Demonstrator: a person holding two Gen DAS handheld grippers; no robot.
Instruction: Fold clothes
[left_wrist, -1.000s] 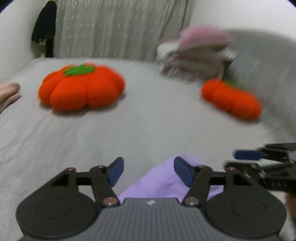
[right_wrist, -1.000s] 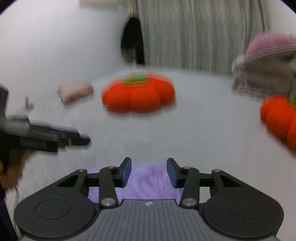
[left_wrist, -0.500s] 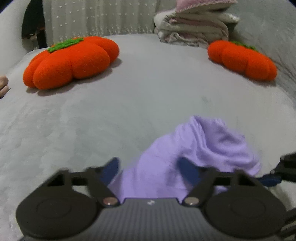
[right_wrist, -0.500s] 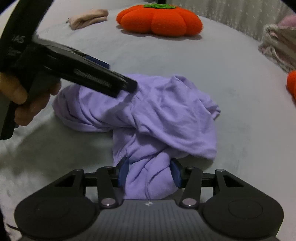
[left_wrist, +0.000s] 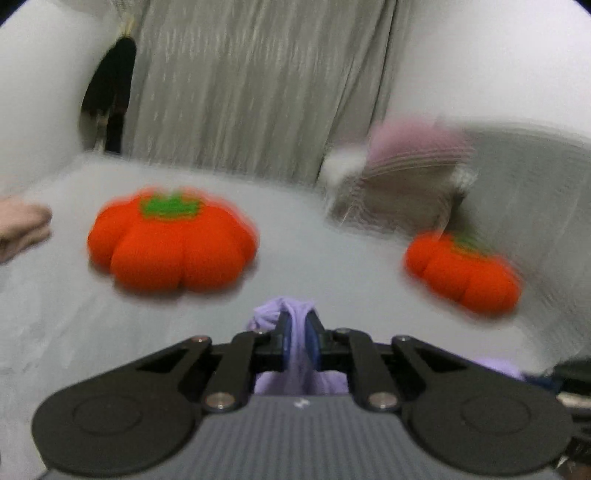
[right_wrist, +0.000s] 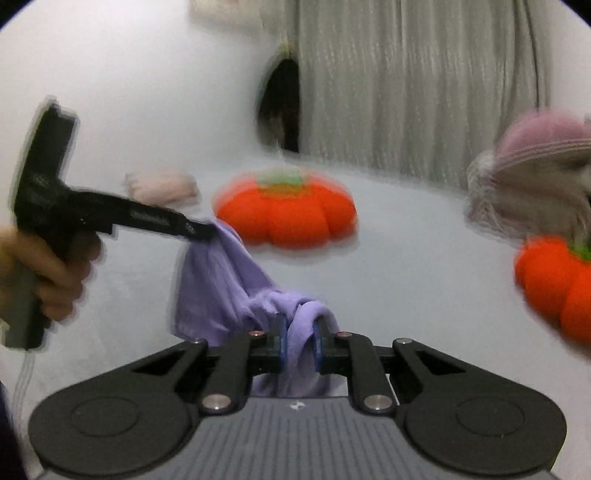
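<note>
While both grippers clamp it | soft lilac garment (right_wrist: 221, 280) hangs bunched, wrinkled | left gripper (left_wrist: 296, 345), right gripper (right_wrist: 297, 345)

Both my grippers, left gripper (left_wrist: 297, 341) and right gripper (right_wrist: 298, 341), have just closed onto the purple garment (right_wrist: 221, 280). It's off the bed (right_wrist: 406, 277) now, hanging between them.

both wrist views low, facing shared curtain (left_wrist: 258, 92)

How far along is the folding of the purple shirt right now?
Early. Done: both grippers have just closed on the purple shirt; the left gripper and right gripper each pinch a bunch of its cloth, and it hangs crumpled between them above the bed. In hand: the lift. Left: spreading it flat and every fold. A folded pile sits at the back.
</note>
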